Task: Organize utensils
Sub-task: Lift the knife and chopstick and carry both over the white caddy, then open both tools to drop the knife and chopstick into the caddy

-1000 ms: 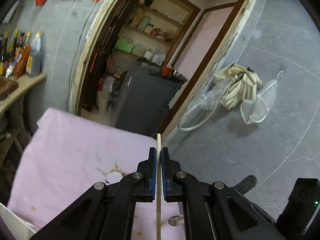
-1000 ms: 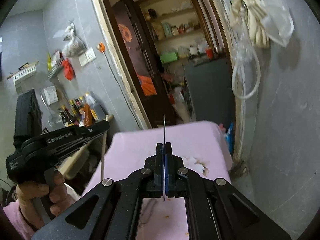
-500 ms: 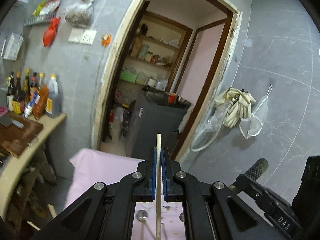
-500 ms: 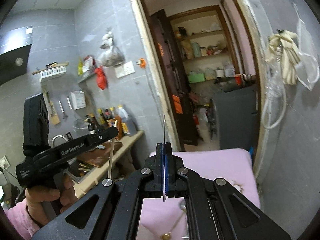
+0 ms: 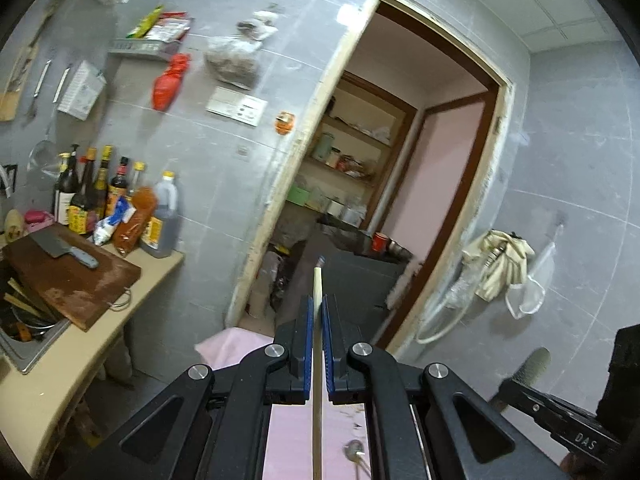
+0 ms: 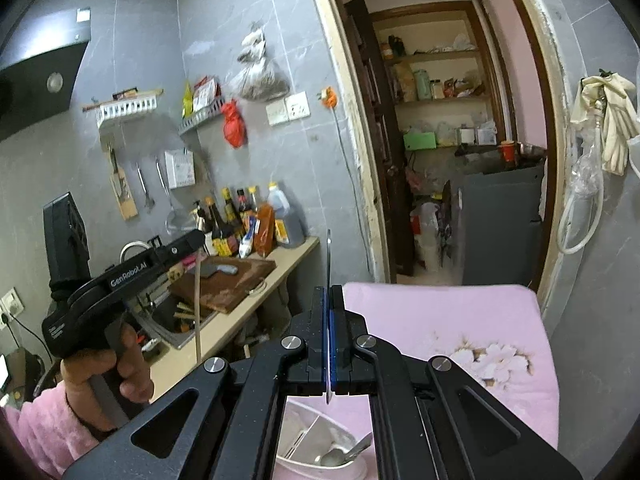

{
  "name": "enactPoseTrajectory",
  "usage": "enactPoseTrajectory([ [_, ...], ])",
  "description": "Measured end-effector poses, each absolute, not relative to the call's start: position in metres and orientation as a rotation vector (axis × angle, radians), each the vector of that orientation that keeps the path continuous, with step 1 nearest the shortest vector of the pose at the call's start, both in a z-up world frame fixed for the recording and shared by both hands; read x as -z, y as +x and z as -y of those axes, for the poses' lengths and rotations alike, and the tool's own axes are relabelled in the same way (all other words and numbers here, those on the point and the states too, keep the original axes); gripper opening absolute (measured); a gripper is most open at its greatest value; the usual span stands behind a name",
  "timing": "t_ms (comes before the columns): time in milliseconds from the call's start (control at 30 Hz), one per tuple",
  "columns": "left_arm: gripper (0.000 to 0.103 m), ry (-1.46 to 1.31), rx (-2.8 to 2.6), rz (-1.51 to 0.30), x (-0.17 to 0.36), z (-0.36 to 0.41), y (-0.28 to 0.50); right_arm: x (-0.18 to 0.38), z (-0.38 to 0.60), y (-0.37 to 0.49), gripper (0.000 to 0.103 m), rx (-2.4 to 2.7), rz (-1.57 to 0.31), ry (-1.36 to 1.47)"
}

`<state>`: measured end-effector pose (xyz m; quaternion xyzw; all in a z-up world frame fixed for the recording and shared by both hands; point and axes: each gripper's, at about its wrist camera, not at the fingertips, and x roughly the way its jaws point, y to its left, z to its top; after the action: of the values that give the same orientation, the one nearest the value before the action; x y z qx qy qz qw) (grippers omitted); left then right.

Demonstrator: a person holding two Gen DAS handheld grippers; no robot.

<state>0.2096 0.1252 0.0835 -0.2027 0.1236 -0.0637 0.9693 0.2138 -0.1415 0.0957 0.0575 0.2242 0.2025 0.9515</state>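
Pink cloth (image 6: 440, 312) below w/ white tray (image 6: 320, 432) holding a spoon (image 6: 340, 456); left gripper (image 5: 315, 320) clamps a chopstick (image 5: 317, 360), right gripper (image 6: 329, 320) clamps a thin metal utensil (image 6: 328, 264), both raised upright; risk: narrow pinch lets either pivot or slip, missing the tray.

A cleaver (image 5: 68, 254) lies on a wooden cutting board (image 5: 72, 280) on the counter (image 5: 80, 356), beside sauce bottles (image 5: 104, 196); rubber gloves (image 6: 612, 120) hang by the doorway.
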Motion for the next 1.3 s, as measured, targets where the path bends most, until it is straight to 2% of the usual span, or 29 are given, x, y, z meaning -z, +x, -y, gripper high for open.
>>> enactPoseTrajectory([
  [467,0.005,-0.378,0.127,-0.221,-0.022,-0.126,0.225,-0.014,0.117,0.223,0.001,-0.297,-0.615,0.068],
  [767,0.005,-0.369,0.134,-0.287,0.011,-0.117,0.231,0.014,0.106,0.226,0.001,-0.305,-0.67,0.099],
  [1300,0.007,-0.299,0.15,-0.386,0.018,-0.11,0.211,0.033,0.106,0.227,0.003,-0.322,-0.734,0.117],
])
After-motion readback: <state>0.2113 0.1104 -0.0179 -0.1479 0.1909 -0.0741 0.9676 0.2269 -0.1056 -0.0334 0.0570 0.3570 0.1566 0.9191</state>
